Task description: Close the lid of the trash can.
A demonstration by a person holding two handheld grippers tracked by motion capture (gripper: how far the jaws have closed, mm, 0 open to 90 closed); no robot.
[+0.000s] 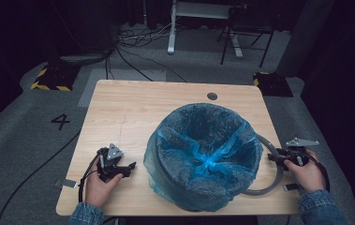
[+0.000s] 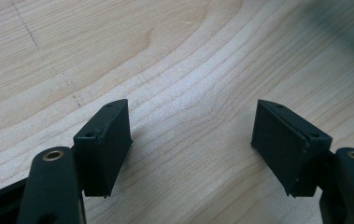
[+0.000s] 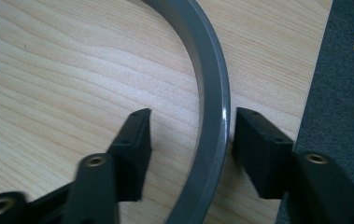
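Your left gripper (image 1: 129, 168) rests on the wooden table (image 1: 133, 108) at about 8 o'clock from the bin, its jaws spread wide over bare wood with nothing between them; the left gripper view shows plain grain on all sides, so you have open room there. The round bin (image 1: 203, 157) lined with a blue plastic bag (image 1: 166, 180) sits right of the table's middle, close to the near edge, its liner bulging over the rim toward 7 o'clock. At its 3 to 5 o'clock side a grey ring (image 1: 274, 180) lies on the table, curving out from behind the bin. Your right gripper (image 1: 272, 157) straddles that ring (image 3: 212, 121) with jaws released: the outer jaw is touching or nearly touching it, the inner one stands apart. The table's right edge and grey carpet (image 3: 347, 107) lie just beyond the outer jaw.
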